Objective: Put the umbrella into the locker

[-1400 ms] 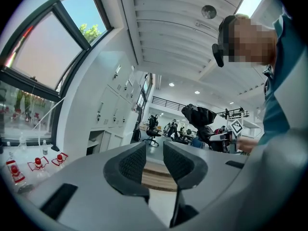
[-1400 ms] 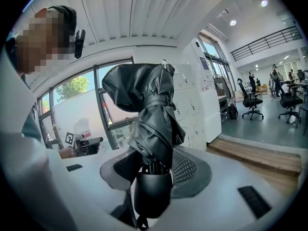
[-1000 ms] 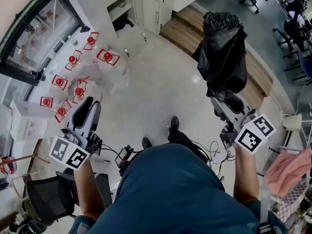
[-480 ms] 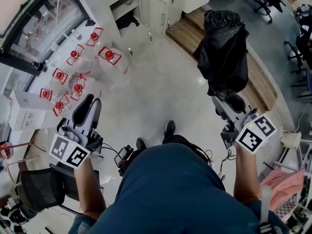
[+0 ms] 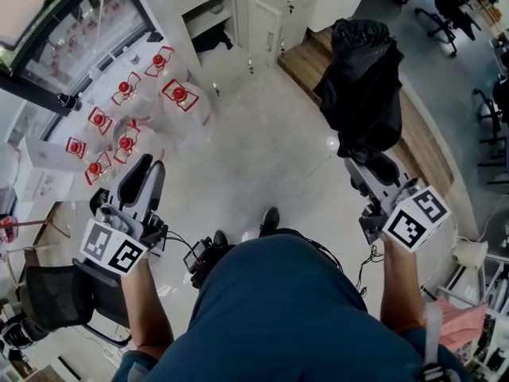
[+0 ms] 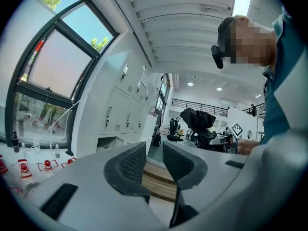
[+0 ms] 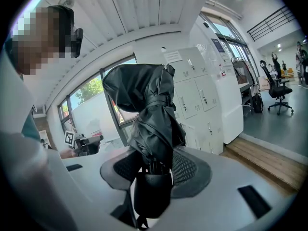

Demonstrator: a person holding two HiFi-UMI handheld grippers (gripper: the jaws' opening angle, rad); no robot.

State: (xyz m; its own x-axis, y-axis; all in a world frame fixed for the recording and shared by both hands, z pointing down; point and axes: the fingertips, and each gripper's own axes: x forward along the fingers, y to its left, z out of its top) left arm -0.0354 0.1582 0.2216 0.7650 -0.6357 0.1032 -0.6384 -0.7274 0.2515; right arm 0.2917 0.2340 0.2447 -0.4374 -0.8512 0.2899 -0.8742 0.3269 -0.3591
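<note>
A folded black umbrella (image 5: 362,86) sticks up out of my right gripper (image 5: 372,165), whose jaws are shut on its lower end just above the handle; in the right gripper view the umbrella (image 7: 147,114) rises between the pads. My left gripper (image 5: 141,177) is at the left, open, with nothing between its jaws (image 6: 153,162). White lockers (image 5: 238,6) stand ahead at the top, one low door (image 5: 258,24) hanging open with a dark compartment (image 5: 211,37) beside it. The same lockers (image 6: 126,109) show at the left in the left gripper view.
Several clear water jugs with red caps (image 5: 127,122) crowd the floor by the window at left. A wooden step (image 5: 429,134) runs diagonally at right. A black office chair (image 5: 60,301) sits at lower left, more chairs (image 5: 445,6) far right. The person's feet (image 5: 266,221) are on pale floor.
The person has walked forward: lockers, jugs and the wooden step have all come nearer and slid down in the head view. Both grippers keep their pose, the umbrella still held.
</note>
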